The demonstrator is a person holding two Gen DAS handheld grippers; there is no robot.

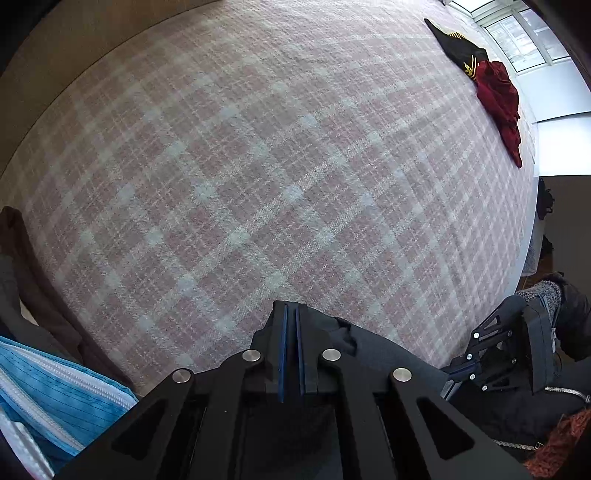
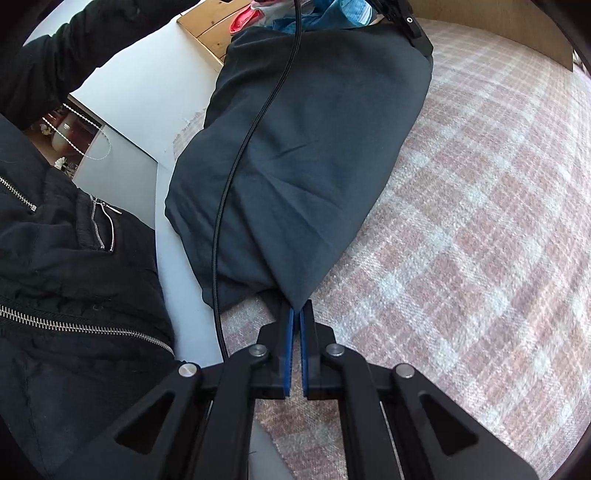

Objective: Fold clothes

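Garment lies on blanket, along bed's near edge, beside person's jacket. Right gripper at garment's near corner, fabric pinched between fingers. Left gripper at garment's opposite end, fabric between fingers. Cable runs lengthwise over garment. Pile of clothes on blanket, left of left gripper. Two more garments at blanket's far right edge, touching each other, below window. Headboard behind blanket, far left.
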